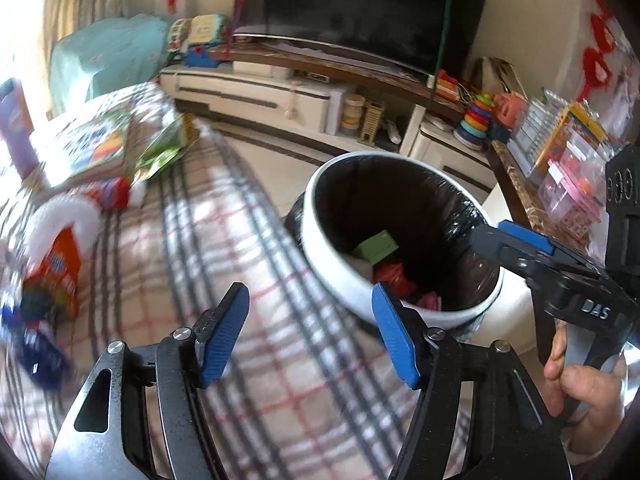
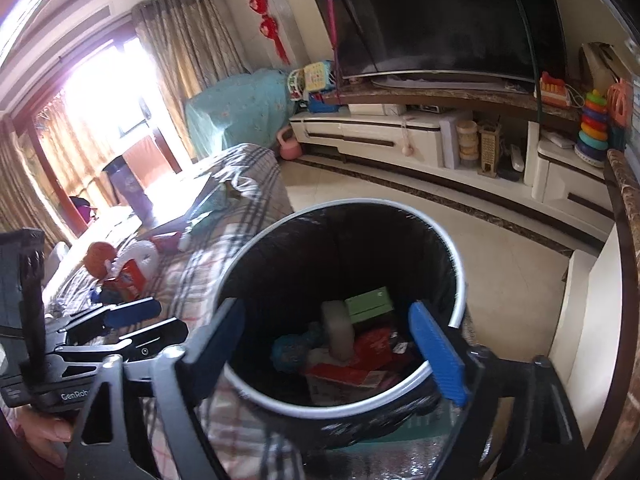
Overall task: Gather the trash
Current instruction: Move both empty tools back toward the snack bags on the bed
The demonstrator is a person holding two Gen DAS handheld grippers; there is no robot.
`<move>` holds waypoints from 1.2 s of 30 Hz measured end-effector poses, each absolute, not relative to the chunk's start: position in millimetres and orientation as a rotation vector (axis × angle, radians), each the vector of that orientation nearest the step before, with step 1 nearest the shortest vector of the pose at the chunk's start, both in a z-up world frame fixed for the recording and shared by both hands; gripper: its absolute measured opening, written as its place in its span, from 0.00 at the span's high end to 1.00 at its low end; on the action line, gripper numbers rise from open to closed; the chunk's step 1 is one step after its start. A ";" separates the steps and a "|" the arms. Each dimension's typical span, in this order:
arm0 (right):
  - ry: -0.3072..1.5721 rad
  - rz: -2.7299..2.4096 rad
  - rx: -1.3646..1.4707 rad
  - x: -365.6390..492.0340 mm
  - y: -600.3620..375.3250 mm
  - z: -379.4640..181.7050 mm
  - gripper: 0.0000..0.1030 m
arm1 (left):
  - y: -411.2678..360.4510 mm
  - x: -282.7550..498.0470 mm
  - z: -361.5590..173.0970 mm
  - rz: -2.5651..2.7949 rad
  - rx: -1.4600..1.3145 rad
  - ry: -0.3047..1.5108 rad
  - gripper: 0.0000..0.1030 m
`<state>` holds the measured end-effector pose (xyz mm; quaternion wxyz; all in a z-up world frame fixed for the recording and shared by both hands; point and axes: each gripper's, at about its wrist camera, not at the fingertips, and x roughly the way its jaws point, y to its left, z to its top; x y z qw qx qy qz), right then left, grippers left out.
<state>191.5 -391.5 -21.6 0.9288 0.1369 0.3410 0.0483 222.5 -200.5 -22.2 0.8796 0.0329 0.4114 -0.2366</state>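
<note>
The trash bin (image 2: 456, 276), lined with a black bag, stands beside the plaid-covered table (image 1: 280, 380) and holds a green box (image 2: 370, 302) and red wrappers (image 2: 372, 346). Above its rim, the right gripper (image 2: 332, 344) gapes wide, empty. Beside the bin, the left gripper (image 1: 310, 332) stands apart, empty. "DAS" and "GenRob" are readable on the grippers' bodies.
</note>
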 end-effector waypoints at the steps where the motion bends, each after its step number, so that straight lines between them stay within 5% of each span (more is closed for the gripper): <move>1: 0.697 0.104 0.277 189.9 -387.4 -21.7 0.10 | -192.9 218.7 -23.2 -0.482 0.057 0.858 0.36; 36: 0.771 0.294 0.224 166.5 -239.4 -41.5 0.07 | 5.6 186.9 -48.5 -0.204 -0.269 0.873 0.28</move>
